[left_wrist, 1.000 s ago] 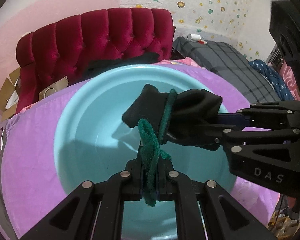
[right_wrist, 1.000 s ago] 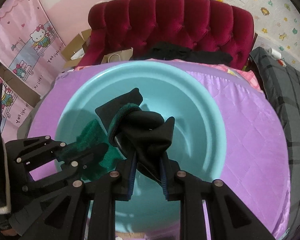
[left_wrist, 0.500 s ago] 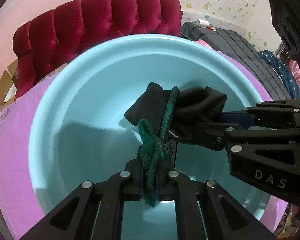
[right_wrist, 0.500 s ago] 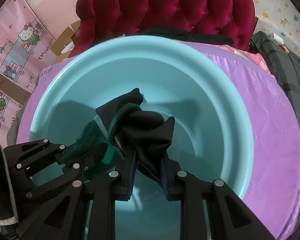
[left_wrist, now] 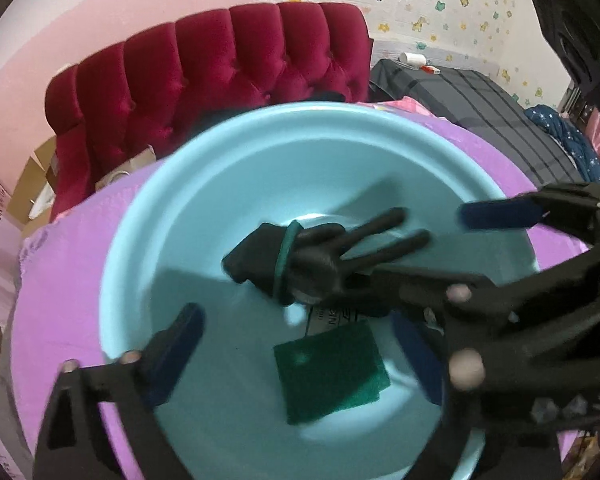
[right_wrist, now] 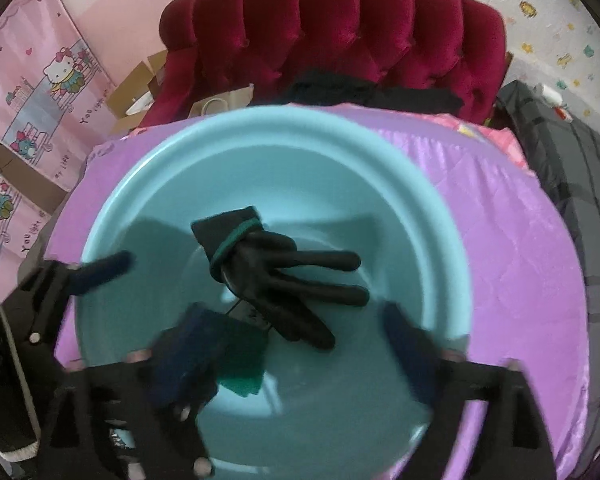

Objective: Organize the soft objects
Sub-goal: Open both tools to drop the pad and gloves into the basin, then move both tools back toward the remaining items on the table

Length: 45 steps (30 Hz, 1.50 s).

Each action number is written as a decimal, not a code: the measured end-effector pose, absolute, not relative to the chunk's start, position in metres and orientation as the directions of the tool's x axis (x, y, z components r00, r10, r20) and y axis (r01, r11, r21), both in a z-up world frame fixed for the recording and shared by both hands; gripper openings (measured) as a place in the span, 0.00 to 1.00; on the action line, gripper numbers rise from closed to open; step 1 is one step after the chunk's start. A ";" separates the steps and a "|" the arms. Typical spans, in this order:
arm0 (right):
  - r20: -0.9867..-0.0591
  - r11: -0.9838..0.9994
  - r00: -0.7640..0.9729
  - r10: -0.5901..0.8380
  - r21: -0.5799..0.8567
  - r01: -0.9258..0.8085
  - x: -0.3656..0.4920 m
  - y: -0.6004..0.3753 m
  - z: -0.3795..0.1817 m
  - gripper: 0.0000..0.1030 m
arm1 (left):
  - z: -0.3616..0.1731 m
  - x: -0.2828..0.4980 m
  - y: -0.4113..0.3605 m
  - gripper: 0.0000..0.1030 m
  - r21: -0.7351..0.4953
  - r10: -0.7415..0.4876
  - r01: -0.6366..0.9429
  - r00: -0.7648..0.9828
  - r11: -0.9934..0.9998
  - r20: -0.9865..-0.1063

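A black glove with a green cuff band point(left_wrist: 300, 256) lies in the bottom of the light blue basin point(left_wrist: 148, 240); it also shows in the right wrist view point(right_wrist: 276, 276). A dark green cloth pad point(left_wrist: 332, 372) lies flat beside it in the basin, partly hidden in the right wrist view point(right_wrist: 244, 376). My left gripper point(left_wrist: 300, 344) is open and empty above the basin. My right gripper point(right_wrist: 300, 344) is open and empty above the basin too.
The basin point(right_wrist: 440, 240) sits on a purple quilted cover point(right_wrist: 520, 280). A red tufted headboard point(right_wrist: 332, 32) stands behind it, with dark clothes point(right_wrist: 364, 92) at its foot. A grey plaid blanket point(left_wrist: 480, 108) lies at the right. Cardboard boxes point(right_wrist: 140, 84) stand at the left.
Both grippers have opened. The glove and the green cloth have dropped out of them into the basin. Both grippers have pulled back and up.
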State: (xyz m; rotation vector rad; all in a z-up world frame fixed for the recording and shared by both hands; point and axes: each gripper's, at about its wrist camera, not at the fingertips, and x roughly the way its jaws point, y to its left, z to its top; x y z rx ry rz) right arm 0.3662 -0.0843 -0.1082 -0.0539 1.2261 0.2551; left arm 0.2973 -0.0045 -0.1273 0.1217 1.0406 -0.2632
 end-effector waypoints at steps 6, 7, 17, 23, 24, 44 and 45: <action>-0.929 0.976 0.350 0.122 0.048 -0.212 0.356 -0.091 -0.095 1.00 | -0.116 0.295 -0.002 1.00 -0.007 -0.134 0.247 0.501 0.969 -0.855; -0.928 0.976 0.355 0.117 0.042 -0.212 0.354 -0.092 -0.093 1.00 | -0.114 0.294 -0.002 1.00 -0.012 -0.135 0.242 0.498 0.970 -0.857; -0.919 0.970 0.379 0.106 0.012 -0.242 0.313 -0.093 -0.067 1.00 | -0.089 0.259 0.007 1.00 0.007 -0.102 0.199 0.530 0.980 -0.842; -0.913 0.972 0.391 0.115 0.023 -0.233 0.286 -0.098 -0.049 1.00 | -0.077 0.229 0.010 1.00 0.029 -0.080 0.189 0.544 0.982 -0.835; -0.912 0.972 0.392 0.118 0.025 -0.233 0.280 -0.098 -0.046 1.00 | -0.076 0.224 0.010 1.00 0.026 -0.082 0.188 0.544 0.982 -0.835; -0.906 0.968 0.400 0.138 0.037 -0.250 0.176 -0.110 -0.017 1.00 | -0.051 0.118 0.011 1.00 -0.004 -0.104 0.173 0.571 0.985 -0.814; -0.905 0.967 0.400 0.145 0.044 -0.251 0.171 -0.112 -0.016 1.00 | -0.051 0.113 0.011 1.00 -0.006 -0.104 0.172 0.569 0.985 -0.816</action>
